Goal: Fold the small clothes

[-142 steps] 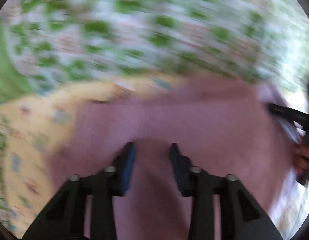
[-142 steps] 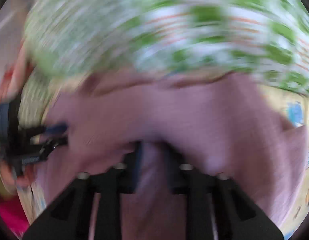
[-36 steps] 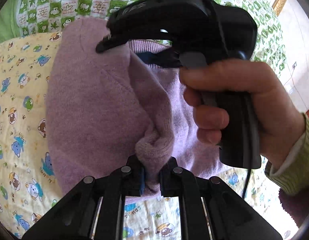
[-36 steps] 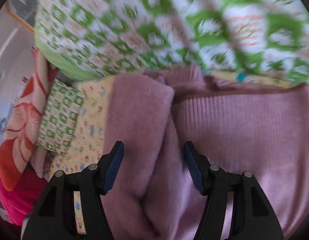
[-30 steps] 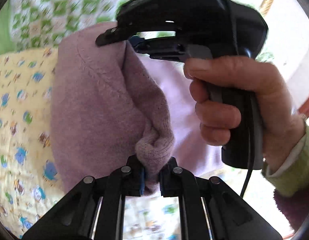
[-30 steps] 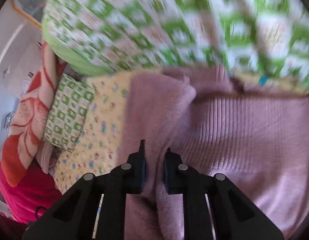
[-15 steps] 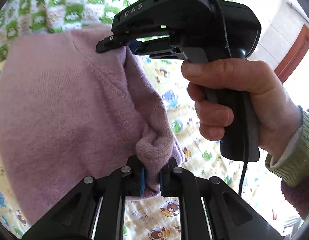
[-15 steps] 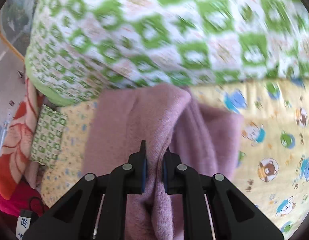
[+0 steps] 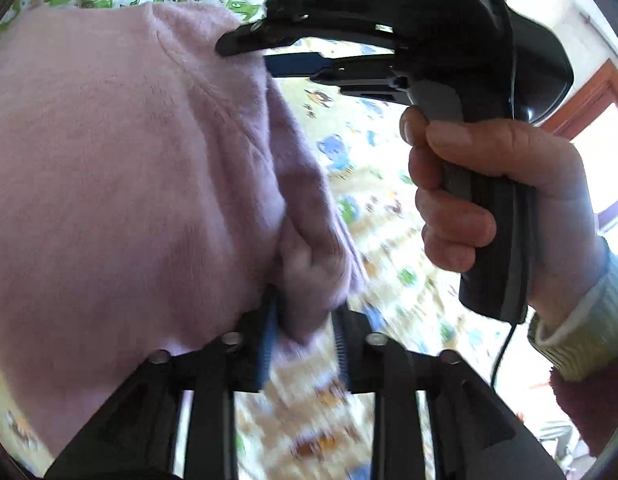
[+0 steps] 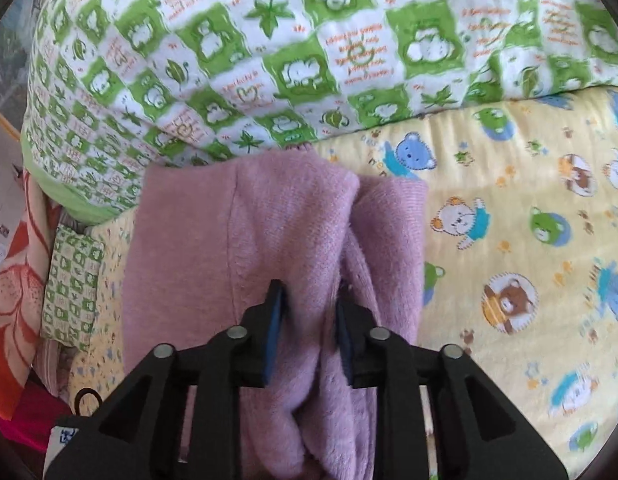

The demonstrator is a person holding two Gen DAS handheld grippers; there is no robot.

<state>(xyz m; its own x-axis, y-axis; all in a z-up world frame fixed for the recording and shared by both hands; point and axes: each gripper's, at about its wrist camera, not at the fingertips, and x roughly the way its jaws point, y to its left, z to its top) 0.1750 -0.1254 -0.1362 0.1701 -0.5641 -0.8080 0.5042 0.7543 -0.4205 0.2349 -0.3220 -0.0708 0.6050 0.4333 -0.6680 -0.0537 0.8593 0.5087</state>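
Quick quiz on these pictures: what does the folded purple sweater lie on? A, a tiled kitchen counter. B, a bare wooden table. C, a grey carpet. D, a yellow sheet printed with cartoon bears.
D: the right wrist view shows the purple sweater lying on the yellow sheet printed with cartoon bears, a green checked quilt behind it.

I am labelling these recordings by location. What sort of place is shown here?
Most likely a bedroom, on a bed: a yellow sheet with cartoon bears, a green-and-white checked quilt bunched behind it, and a pink sweater lying on the sheet.
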